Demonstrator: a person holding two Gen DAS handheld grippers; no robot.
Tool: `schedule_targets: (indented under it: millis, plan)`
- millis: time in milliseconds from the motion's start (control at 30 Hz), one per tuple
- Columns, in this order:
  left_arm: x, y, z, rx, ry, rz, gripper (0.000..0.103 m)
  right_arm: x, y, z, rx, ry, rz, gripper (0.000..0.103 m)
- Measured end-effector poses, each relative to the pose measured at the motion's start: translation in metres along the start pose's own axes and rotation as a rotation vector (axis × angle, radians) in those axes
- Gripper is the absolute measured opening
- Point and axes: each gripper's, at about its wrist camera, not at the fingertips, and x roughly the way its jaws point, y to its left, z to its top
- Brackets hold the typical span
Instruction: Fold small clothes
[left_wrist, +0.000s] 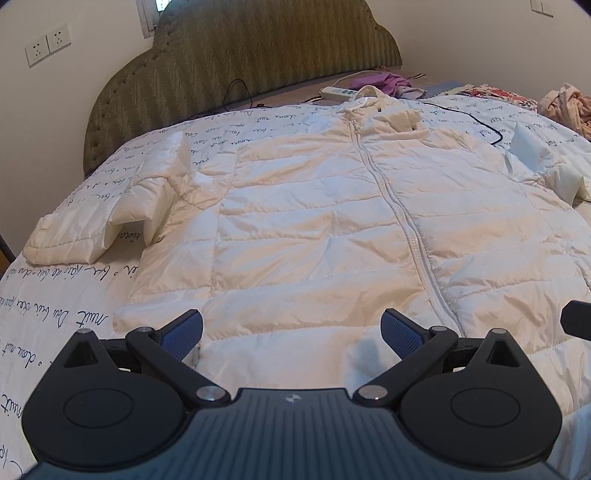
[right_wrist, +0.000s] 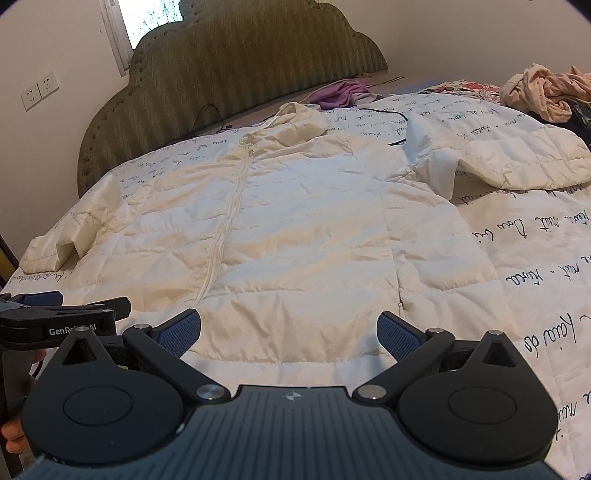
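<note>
Now the left tongs (left_wrist: 291, 330) are spread wide above the bottom edge of the white puffy jacket (left_wrist: 314, 221), holding nothing. Beside them, the right tongs (right_wrist: 289, 330) are wide too. Zipped up, the jacket lies flat on the bed (right_wrist: 535, 258).

Jacket (left_wrist: 314, 229) right sleeve cut off; hem behind jaws.

**A Big Bed With Clothes On It**

The bed (left_wrist: 74, 295) has a white cover with dark writing on it. A puffy white jacket (left_wrist: 314, 221) lies flat on top, zipped up, arms out. Near the green headboard (left_wrist: 240, 55) lie a purple cloth (left_wrist: 384, 82), a white power strip (left_wrist: 338, 92) and a black cord (left_wrist: 476, 122). Pink clothes (right_wrist: 543, 92) sit in a heap.
</note>
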Motion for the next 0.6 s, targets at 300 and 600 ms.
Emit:
schedule_targets:
  millis: [300,600]
  plan:
    - [0.004,-0.011,0.006,0.018,0.006,-0.001,0.103,0.002,-0.006,0.005,-0.018,-0.006,0.007,0.103]
    - [0.01,-0.016,0.011,0.017,0.014,0.004,0.103,0.001,-0.013,0.015,-0.054,-0.025,-0.023,0.103]
